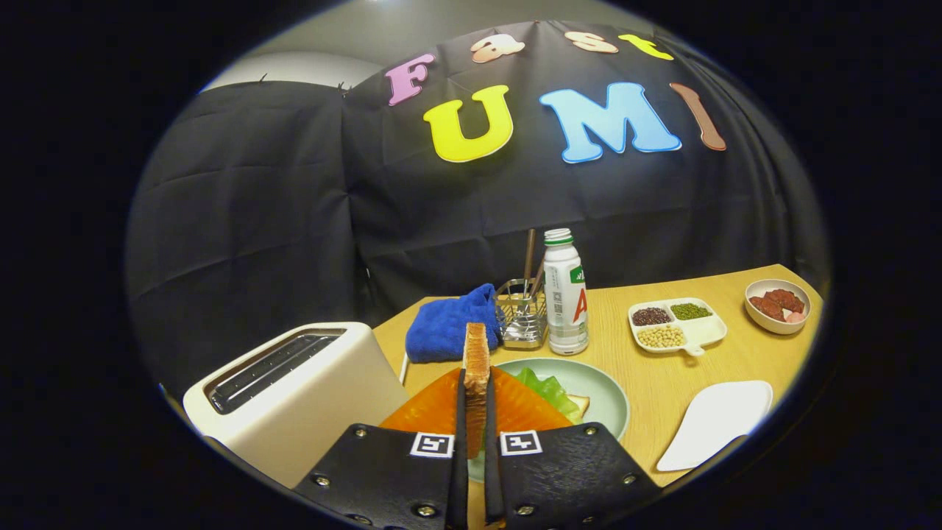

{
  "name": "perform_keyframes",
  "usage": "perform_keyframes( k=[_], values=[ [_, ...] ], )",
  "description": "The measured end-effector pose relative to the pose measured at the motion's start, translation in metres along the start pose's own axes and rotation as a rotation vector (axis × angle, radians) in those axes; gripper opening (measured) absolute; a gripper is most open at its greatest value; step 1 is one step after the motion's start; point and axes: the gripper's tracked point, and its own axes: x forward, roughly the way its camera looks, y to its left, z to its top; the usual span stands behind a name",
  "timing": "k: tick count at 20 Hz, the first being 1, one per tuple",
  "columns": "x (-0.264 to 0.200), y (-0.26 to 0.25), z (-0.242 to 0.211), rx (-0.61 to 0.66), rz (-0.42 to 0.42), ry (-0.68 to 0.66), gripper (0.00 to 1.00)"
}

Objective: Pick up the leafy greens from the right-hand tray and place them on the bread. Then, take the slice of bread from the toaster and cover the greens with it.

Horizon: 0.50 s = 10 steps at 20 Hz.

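While the gripper (476,434) pinches the browned toast slice (476,368) upright on edge, the pale green plate (605,394) with leafy greens (548,390) waits just beyond for covering.

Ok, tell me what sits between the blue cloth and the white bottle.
In the gripper view, a wire utensil holder with brown sticks stands between the blue cloth and the white bottle.

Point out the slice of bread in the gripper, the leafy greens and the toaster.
slice of bread (476,353), gripper view, on its toasted edge above the fingers.
leafy greens (548,391), gripper view, on the leaf lying over the plate.
toaster (309,401), gripper view, on its pale side wall.
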Motion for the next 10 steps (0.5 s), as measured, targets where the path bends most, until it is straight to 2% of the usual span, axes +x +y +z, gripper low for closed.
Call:
perform_keyframes(
  k=[3,5,6,9,10],
  values=[
    [-0.003,-0.014,-0.004,-0.073,-0.044,-0.002,0.21],
    [-0.002,-0.019,-0.005,-0.078,-0.057,-0.002,0.24],
    [-0.002,-0.023,-0.006,-0.078,-0.067,0.003,0.32],
    [-0.002,-0.033,-0.015,-0.109,-0.094,0.03,0.34],
    [-0.001,-0.036,-0.017,-0.125,-0.107,0.039,0.41]
  ],
)
